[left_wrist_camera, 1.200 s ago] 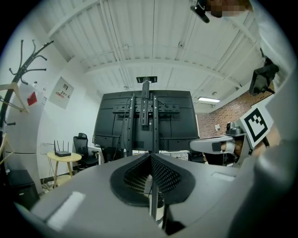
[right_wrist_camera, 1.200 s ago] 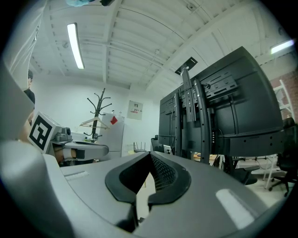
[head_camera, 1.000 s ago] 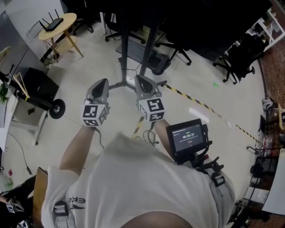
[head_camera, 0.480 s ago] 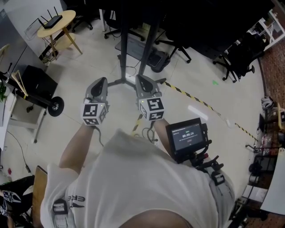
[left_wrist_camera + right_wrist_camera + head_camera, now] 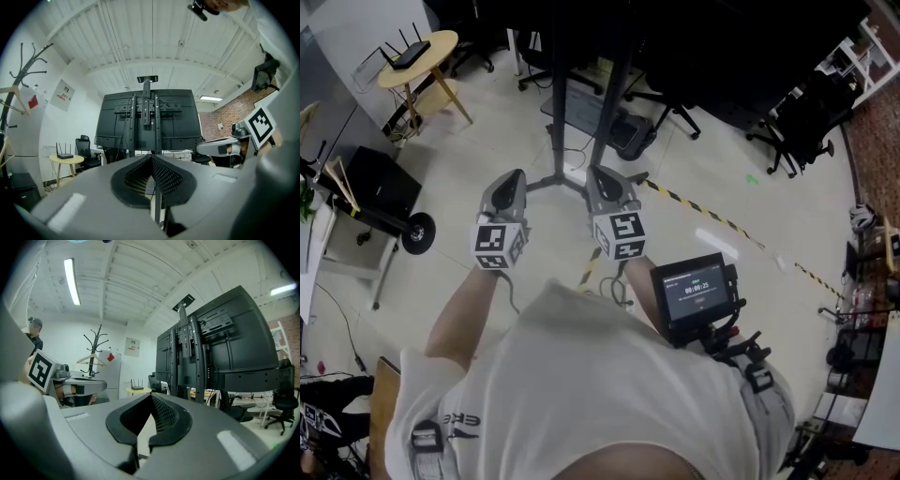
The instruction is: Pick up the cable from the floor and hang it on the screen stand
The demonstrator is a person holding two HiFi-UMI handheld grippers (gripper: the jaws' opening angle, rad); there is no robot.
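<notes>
Your left gripper (image 5: 514, 175) and right gripper (image 5: 596, 172) are closed, empty. The cable (image 5: 619, 289) looks light and floppy; pinch one loop.

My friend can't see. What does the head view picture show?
Seen from above, a person holds the left gripper and right gripper side by side, both shut and empty, pointing toward the screen stand. A round yellow table stands upper left.

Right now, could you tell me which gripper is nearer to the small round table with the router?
Left. The round table stands up-left of the left gripper; the right gripper lies farther right.
</notes>
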